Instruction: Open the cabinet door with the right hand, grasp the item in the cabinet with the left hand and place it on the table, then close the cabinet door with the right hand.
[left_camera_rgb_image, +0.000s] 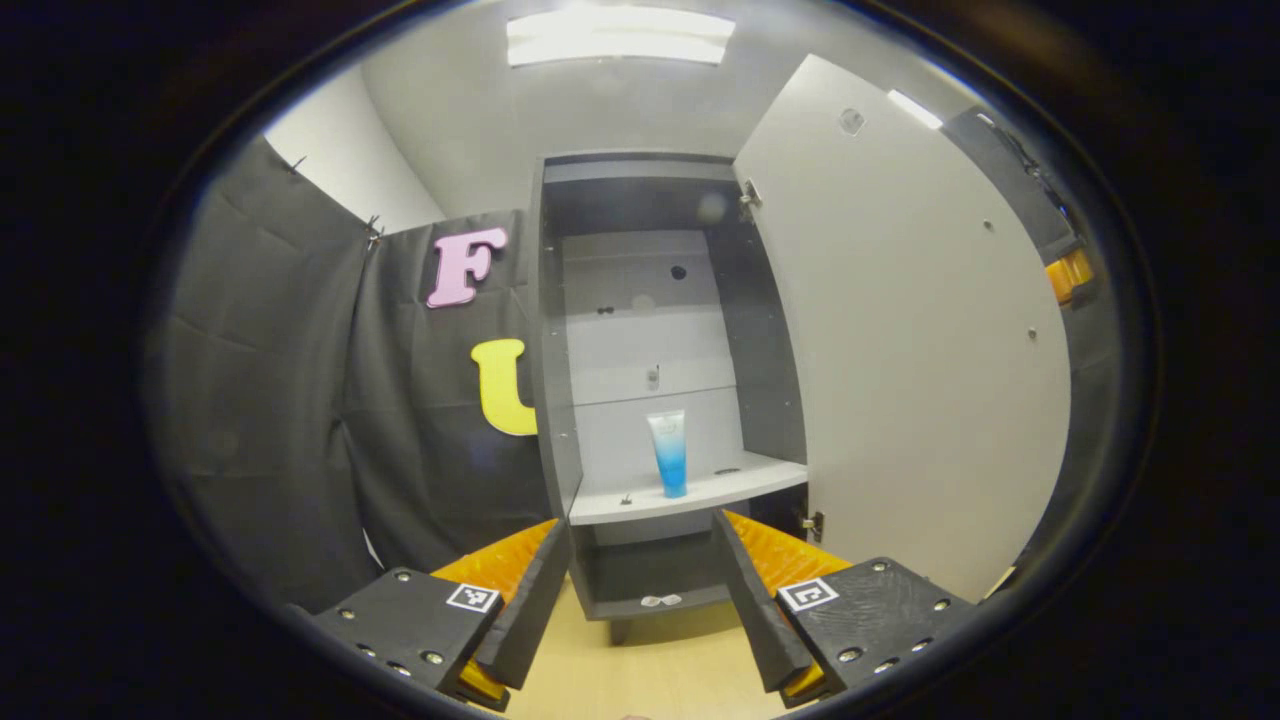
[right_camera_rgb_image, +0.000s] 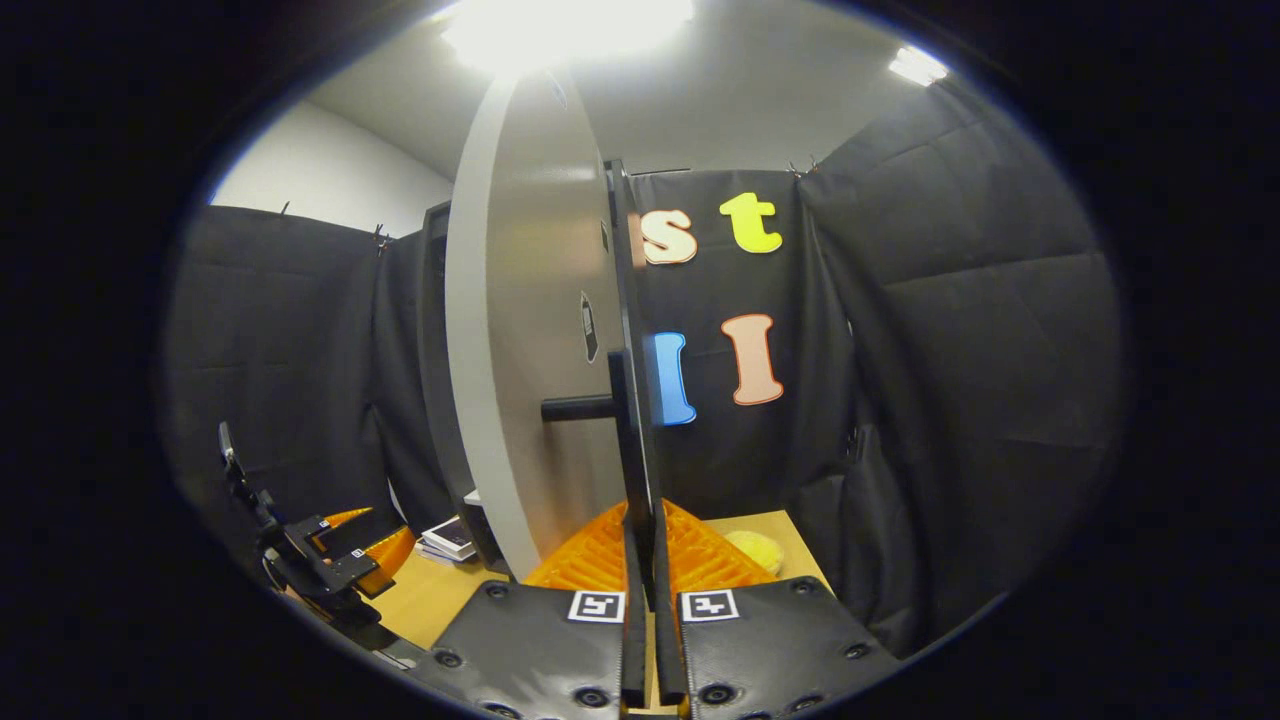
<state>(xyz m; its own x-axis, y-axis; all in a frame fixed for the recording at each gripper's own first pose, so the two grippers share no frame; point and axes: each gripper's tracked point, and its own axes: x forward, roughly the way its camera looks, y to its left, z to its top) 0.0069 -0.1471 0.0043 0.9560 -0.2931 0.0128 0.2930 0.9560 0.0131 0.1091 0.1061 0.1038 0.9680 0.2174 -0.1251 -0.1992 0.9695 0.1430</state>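
Observation:
The grey cabinet (left_camera_rgb_image: 555, 330) stands open, its door (left_camera_rgb_image: 900, 330) swung out to the right. On its middle shelf (left_camera_rgb_image: 700, 492) a blue and white tube (left_camera_rgb_image: 668, 452) stands upright on its cap. My left gripper (left_camera_rgb_image: 642, 528) is open, a short way in front of the shelf and slightly below the tube. In the right gripper view the door (right_camera_rgb_image: 510, 330) shows nearly edge on. My right gripper (right_camera_rgb_image: 645, 565) is shut on the long black door handle (right_camera_rgb_image: 628, 400), near its lower end. The left gripper (right_camera_rgb_image: 325, 560) also shows at the lower left there.
The wooden table (left_camera_rgb_image: 650, 665) runs under the cabinet. A small stack of flat items (right_camera_rgb_image: 450, 538) lies on it by the cabinet's foot, and a yellow soft object (right_camera_rgb_image: 755, 550) lies to the right of the door. Black cloth walls close in both sides.

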